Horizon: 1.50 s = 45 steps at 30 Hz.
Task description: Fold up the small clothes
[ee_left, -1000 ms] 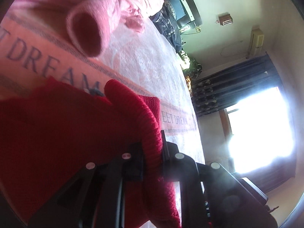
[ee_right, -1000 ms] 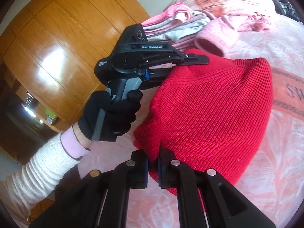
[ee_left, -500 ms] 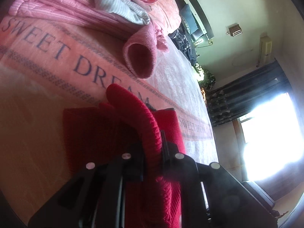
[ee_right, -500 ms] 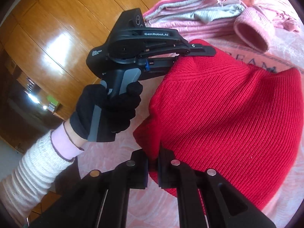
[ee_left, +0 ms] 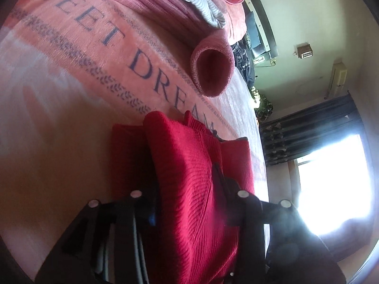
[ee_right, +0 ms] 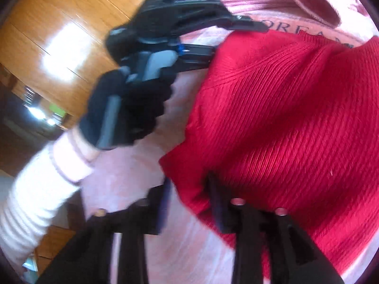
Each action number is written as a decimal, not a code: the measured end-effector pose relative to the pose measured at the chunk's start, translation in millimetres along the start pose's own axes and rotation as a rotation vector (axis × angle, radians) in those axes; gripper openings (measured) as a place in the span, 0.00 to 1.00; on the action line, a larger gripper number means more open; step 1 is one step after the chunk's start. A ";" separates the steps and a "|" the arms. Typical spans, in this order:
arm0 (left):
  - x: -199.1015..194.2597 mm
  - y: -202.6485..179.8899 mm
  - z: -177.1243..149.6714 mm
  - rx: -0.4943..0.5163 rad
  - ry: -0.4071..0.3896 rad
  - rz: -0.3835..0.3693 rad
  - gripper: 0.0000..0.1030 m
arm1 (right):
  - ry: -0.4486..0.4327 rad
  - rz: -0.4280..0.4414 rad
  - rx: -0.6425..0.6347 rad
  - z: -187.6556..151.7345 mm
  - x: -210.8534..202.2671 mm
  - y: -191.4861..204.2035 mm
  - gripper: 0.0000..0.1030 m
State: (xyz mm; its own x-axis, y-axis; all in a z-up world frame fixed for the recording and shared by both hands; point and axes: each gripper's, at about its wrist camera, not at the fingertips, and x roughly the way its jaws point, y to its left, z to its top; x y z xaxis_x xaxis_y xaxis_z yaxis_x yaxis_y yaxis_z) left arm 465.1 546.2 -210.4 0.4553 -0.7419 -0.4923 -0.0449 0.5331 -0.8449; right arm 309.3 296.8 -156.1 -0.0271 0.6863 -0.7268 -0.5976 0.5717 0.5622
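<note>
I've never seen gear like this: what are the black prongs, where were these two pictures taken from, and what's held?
There is no robot: a person carries a hand-held gripper in each hand, with a camera looking along its two prongs. One picture comes from the left hand-held gripper, the other from the right hand-held gripper, which also sees the gloved hand holding the left one. Both stand open around a red knit garment lying on a pink SWEET DREAM blanket beside piled pink clothes.
</note>
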 end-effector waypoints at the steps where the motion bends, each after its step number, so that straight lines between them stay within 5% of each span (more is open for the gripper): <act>1: 2.5 -0.8 4.4 -0.013 -0.006 0.006 0.39 | -0.016 0.030 0.012 -3.3 -9.0 -2.6 0.45; 4: 11.7 -3.8 12.0 -0.042 -0.013 0.016 0.34 | -0.069 0.030 0.010 -12.9 -33.9 -9.5 0.45; 5: 14.3 -6.4 12.6 -0.035 -0.014 0.031 0.17 | -0.082 0.018 0.009 -17.1 -41.6 -12.5 0.45; 6: 15.6 -9.8 12.7 -0.024 -0.014 0.041 0.12 | -0.090 0.001 0.011 -20.2 -47.0 -15.4 0.45; 13: -21.4 -23.7 -7.5 0.056 -0.198 0.095 0.10 | -0.100 -0.107 0.097 -38.1 -63.5 -53.3 0.42; 15: -16.9 -12.1 -7.4 0.038 -0.170 0.138 0.11 | -0.095 -0.110 0.109 -37.5 -61.7 -59.7 0.39; 18: -11.4 -7.1 -6.2 0.023 -0.128 0.130 0.16 | -0.096 -0.102 0.120 -37.0 -58.4 -57.4 0.39; 21: -18.4 -15.1 -9.3 0.011 -0.088 0.114 0.40 | -0.104 -0.099 0.131 -39.1 -71.4 -56.6 0.41; 27: -56.2 -18.9 -56.5 0.020 -0.022 0.128 0.50 | -0.198 -0.158 0.216 -59.4 -119.6 -74.4 0.60; 34: -91.9 -25.7 -129.5 0.013 -0.024 0.137 0.50 | -0.130 -0.159 0.308 -63.0 -100.2 -95.0 0.60; 36: -90.2 -25.1 -140.6 0.001 -0.012 0.151 0.50 | -0.111 -0.164 0.335 -62.1 -92.8 -99.9 0.56; 39: -87.4 -29.2 -153.9 0.000 0.005 0.131 0.48 | -0.091 -0.144 0.353 -60.2 -85.1 -100.8 0.23; 42: -81.9 -39.8 -159.8 0.035 0.017 0.160 0.46 | -0.095 -0.134 0.341 -57.5 -87.7 -95.8 0.17; 45: -75.8 -48.7 -165.1 0.094 0.041 0.266 0.35 | -0.122 -0.126 0.317 -56.3 -97.0 -86.0 0.16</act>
State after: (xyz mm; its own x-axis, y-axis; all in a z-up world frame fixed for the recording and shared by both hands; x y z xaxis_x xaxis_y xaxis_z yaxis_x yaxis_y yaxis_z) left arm 285.9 509.3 -166.5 0.4021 -0.5854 -0.7040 -0.0745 0.7454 -0.6624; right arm 318.1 155.7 -156.2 0.1386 0.6392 -0.7565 -0.3113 0.7532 0.5794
